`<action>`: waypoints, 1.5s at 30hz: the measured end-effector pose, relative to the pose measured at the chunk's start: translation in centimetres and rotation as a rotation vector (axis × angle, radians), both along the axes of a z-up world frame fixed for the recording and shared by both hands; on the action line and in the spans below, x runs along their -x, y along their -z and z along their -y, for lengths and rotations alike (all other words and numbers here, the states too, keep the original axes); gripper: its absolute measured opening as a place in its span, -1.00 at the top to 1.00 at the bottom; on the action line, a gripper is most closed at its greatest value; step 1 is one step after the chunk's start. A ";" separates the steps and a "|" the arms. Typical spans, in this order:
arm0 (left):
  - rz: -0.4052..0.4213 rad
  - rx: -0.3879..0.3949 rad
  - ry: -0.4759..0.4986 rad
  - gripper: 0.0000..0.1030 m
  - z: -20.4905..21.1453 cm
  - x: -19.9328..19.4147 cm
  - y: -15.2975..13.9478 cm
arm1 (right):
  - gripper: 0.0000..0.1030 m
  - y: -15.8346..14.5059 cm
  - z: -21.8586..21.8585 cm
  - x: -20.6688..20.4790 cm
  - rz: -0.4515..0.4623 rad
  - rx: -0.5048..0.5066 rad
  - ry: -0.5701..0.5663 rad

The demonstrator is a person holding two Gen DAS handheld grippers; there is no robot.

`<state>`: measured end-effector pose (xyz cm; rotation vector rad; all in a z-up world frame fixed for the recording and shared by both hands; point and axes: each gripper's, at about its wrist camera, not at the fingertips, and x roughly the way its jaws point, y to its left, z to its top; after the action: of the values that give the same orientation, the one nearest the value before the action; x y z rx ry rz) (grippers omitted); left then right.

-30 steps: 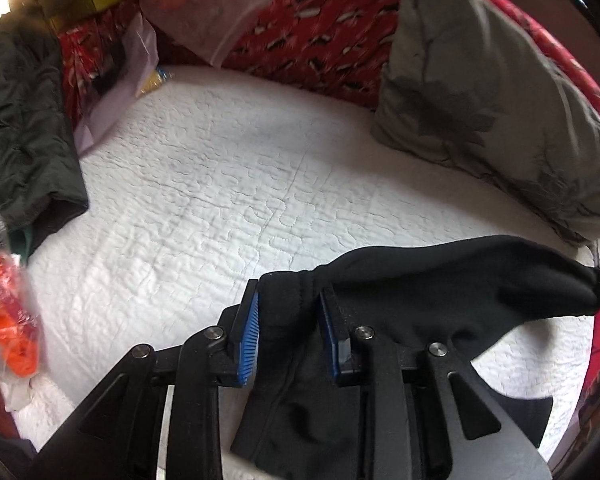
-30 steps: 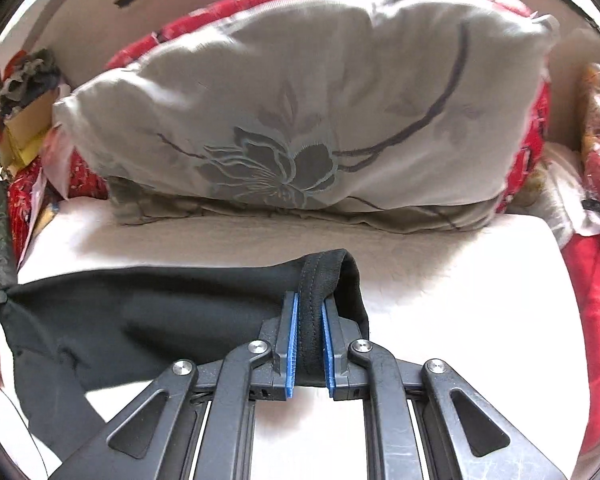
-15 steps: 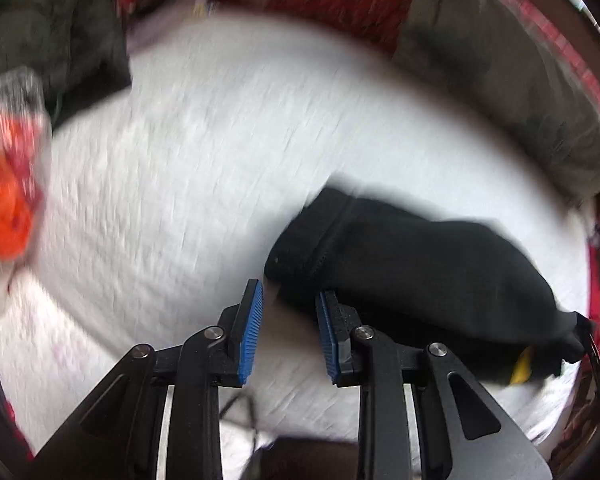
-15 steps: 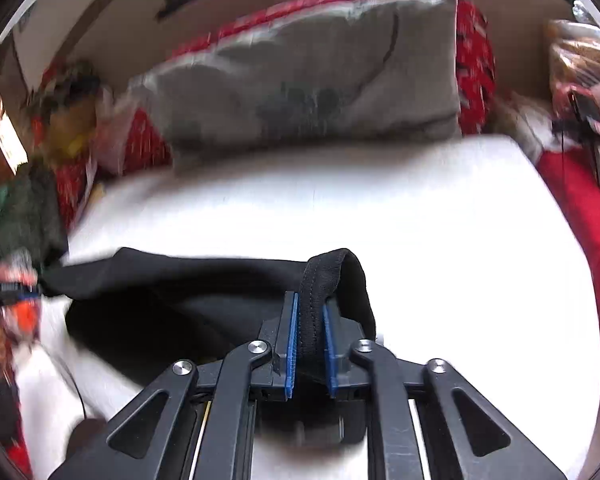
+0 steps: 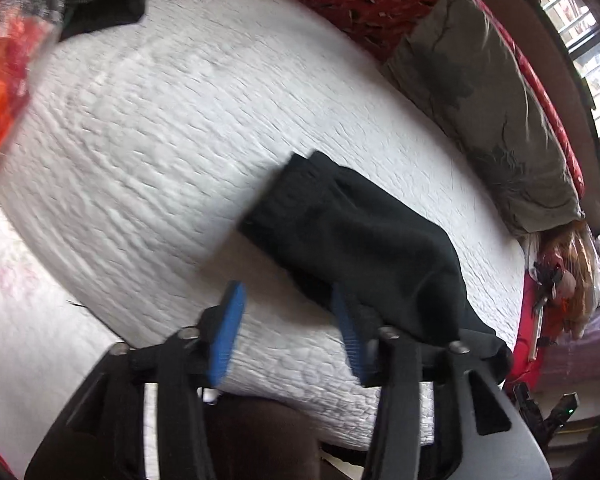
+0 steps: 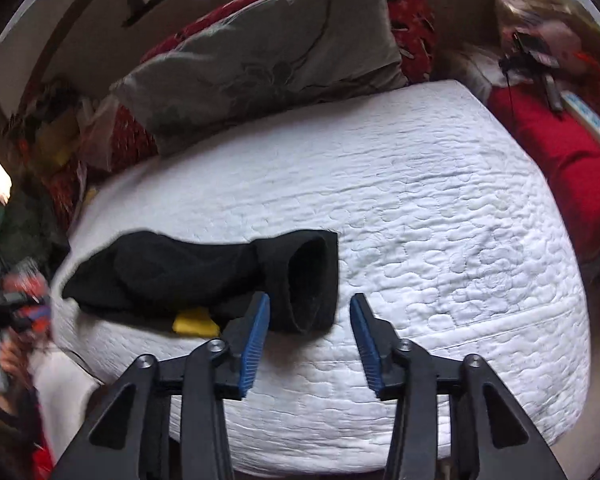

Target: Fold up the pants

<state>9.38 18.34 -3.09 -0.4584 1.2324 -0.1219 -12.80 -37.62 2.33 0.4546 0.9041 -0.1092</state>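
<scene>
Pants (image 6: pixel 204 276) lay in a black, bunched heap on the white quilt (image 6: pixel 440 216), toward its near-left part, with one open cuff turned to the right wrist camera. A yellow tag (image 6: pixel 194 322) stuck out from under the heap at the near side. In the left wrist view the same pants (image 5: pixel 352 240) ran slantwise from mid-quilt down to the right finger of the left gripper (image 5: pixel 288 332).

Both grippers had just been opening. The right gripper (image 6: pixel 310 344) stood with jaws apart, holding nothing; the cuff lay just ahead of its left pad, in the gap's far end, unpressed. The left gripper's jaws were also apart, with bare quilt between the pads; whether the cloth touched its right finger I could not tell.

No container showed clearly; blurred clutter sat at the far-left corner.

A grey pillow (image 6: pixel 268 56) leaned along the far edge against red patterned cloth (image 6: pixel 412 20). A red cushion (image 6: pixel 560 152) bordered the right side. The quilt right of the pants and behind them lay open up to the pillow; its near edge curved just under both grippers.
</scene>
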 end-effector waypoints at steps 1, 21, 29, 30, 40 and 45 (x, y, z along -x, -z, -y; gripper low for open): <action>-0.016 0.009 0.006 0.09 0.6 -0.3 0.6 | -0.01 -0.1 0.2 -0.2 -0.004 -0.042 0.016; -0.150 -0.066 -0.061 0.66 3.8 -6.4 3.7 | 0.42 10.7 -0.8 -10.0 -0.272 -0.657 0.392; -0.055 0.101 -0.101 0.90 3.0 -8.3 -0.8 | 0.94 2.0 0.0 -11.7 0.131 -0.476 0.193; -0.067 0.090 -0.091 0.90 3.1 -8.0 -0.4 | 0.94 2.2 -0.2 -11.7 0.120 -0.440 0.163; -0.167 0.132 -0.117 0.90 2.2 -5.6 3.5 | 0.94 10.1 -1.3 -6.9 -0.056 -0.500 0.128; -0.200 0.130 -0.125 0.89 0.9 -5.9 4.8 | 0.94 11.0 -1.5 -5.9 -0.090 -0.478 0.100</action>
<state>15.32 17.41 -7.88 -0.6716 1.3928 -0.0501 -6.87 -36.10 -8.62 0.9461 0.9970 -0.0022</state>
